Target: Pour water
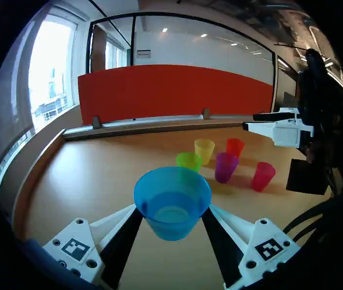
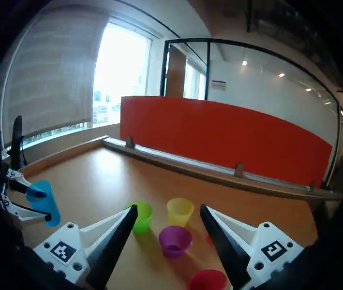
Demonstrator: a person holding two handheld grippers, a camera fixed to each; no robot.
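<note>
The left gripper (image 1: 172, 209) is holding a translucent blue plastic cup (image 1: 172, 200) at the lower centre of its view, both jaws pressing on its sides above the wooden tabletop (image 1: 98, 179). The right gripper (image 2: 167, 209) is hovering with its jaws wide apart and empty, framing a green plastic cup (image 2: 141, 216), a yellow plastic cup (image 2: 180, 210) and a purple plastic cup (image 2: 175, 240) at lower centre.

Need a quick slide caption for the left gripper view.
Left gripper holds a blue cup between its fingers at a wooden table, five coloured cups clustered beyond.
</note>
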